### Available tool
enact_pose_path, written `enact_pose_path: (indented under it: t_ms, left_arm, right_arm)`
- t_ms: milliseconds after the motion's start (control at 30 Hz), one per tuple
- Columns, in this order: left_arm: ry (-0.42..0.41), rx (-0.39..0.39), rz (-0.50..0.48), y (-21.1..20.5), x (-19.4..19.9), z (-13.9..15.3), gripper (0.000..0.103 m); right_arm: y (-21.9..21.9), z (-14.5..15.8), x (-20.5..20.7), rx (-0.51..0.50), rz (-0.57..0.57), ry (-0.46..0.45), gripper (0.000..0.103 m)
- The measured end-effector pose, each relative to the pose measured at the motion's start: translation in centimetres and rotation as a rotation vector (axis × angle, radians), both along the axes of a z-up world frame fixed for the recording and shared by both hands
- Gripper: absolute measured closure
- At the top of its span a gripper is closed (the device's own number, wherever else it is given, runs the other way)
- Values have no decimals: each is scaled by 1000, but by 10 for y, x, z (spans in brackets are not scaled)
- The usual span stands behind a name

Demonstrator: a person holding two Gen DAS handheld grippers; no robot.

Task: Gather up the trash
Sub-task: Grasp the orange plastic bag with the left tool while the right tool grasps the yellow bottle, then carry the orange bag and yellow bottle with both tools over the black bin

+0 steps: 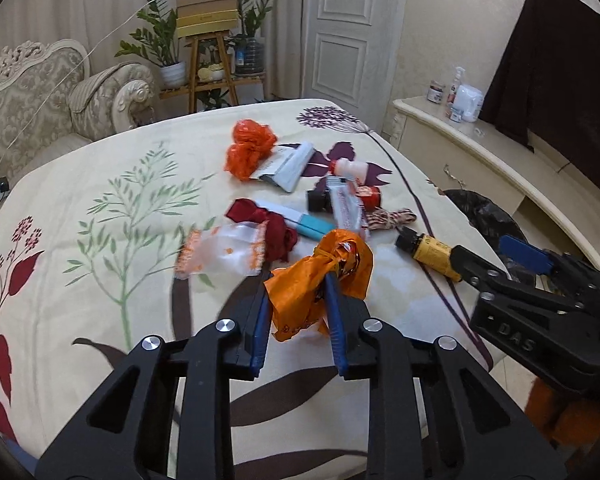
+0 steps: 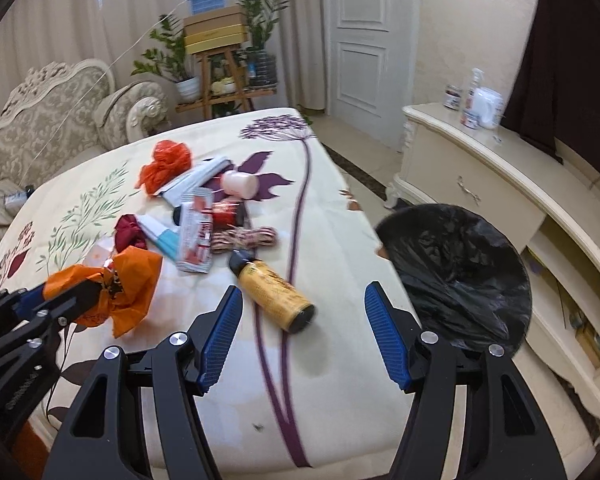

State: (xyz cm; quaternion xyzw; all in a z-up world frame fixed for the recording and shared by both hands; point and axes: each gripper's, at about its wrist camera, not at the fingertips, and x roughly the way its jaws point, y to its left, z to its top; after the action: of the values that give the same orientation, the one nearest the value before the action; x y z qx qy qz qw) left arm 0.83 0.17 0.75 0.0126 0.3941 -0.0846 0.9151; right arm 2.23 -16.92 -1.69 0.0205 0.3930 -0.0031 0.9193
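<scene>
Left claw (image 1: 298,312): its two blue pads squeeze a crumpled orange bag (image 1: 320,280), and the bag bulges out past the tips.
Right claw (image 2: 304,332): partly open with nothing in it; the yellow bottle (image 2: 274,294) lies on the cloth just past the gap, black cap toward 11 o'clock.
Desk (image 2: 340,216): covered by a cream cloth with leaves and purple flowers.
Trash pile: from the orange bag, a clear wrapper (image 1: 220,252) sits at 9 o'clock, a dark red rag (image 1: 260,226) at 11 o'clock, and a white and teal tube (image 1: 300,222) at 12 o'clock.
Far pile: a red-orange bag (image 1: 248,152) lies next to a grey packet (image 1: 288,168), with a small white bottle (image 1: 350,169) to their right.
String (image 2: 246,237): a red and white bundle at 11 o'clock from the yellow bottle, close to its cap.
Bin (image 2: 460,272): round, lined with a black bag, standing at the desk's right edge, at 3 o'clock from the yellow bottle.
</scene>
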Motion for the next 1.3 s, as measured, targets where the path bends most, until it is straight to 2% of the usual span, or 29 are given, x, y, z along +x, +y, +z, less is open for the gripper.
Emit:
enact_pose_path:
  t_ms: [133, 333, 433, 467, 500, 767, 933, 1133, 1300]
  left_arm:
    - [12, 9, 24, 12, 1, -1, 78]
    - [31, 10, 45, 21, 6, -6, 78]
    - [22, 10, 45, 20, 6, -6, 78]
    - [18, 10, 43, 20, 7, -5, 78]
    - [15, 11, 41, 19, 7, -5, 78]
    - [-15, -14, 27, 11, 5, 2, 78]
    - [-36, -36, 9, -5, 7, 9, 78]
    - [-33, -81, -50, -45, 23, 13, 78]
    - [-50, -93, -131, -96, 38, 17, 78]
  right_arm:
    - [16, -7, 13, -17, 47, 17, 40]
    - [29, -18, 26, -44, 84, 56, 54]
    - [29, -20, 27, -49, 86, 75, 67]
    - [29, -22, 28, -34, 94, 85, 76]
    - [27, -23, 28, -15, 99, 95, 78]
    - [19, -12, 12, 13, 81, 55, 78]
    - [-6, 2, 3, 10, 7, 12, 78]
    - [-55, 5, 2, -14, -109, -4, 78]
    - [-95, 3, 6, -29, -188, -9, 78]
